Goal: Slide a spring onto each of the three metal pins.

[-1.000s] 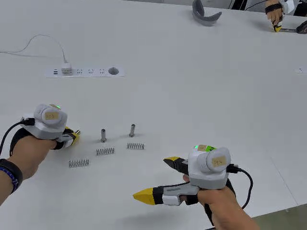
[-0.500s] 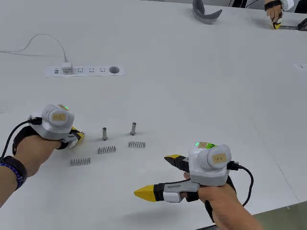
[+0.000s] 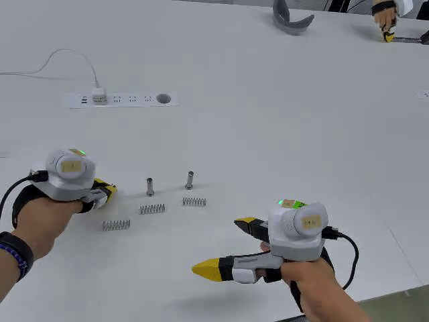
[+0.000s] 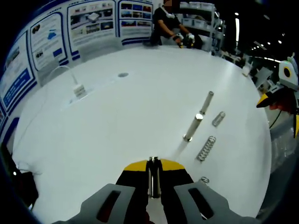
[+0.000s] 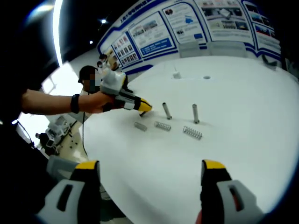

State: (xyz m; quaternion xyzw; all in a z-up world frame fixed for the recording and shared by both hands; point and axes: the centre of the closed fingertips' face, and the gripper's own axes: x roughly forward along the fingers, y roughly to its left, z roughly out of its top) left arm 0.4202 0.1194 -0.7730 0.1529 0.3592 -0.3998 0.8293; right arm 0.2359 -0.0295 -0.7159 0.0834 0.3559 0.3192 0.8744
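Steel springs, three, lie flat on desk, long axes crosswise, just before two upright pins. Jaws of right gripper wide apart, empty; nearest spring ahead-left. Jaws of left gripper together, near leftmost spring.

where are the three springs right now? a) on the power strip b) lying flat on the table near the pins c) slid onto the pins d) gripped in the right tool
b: all three springs lie flat on the white table near the two upright pins, none threaded on; the right tool is open and empty, and the left tool seems shut on a third pin.
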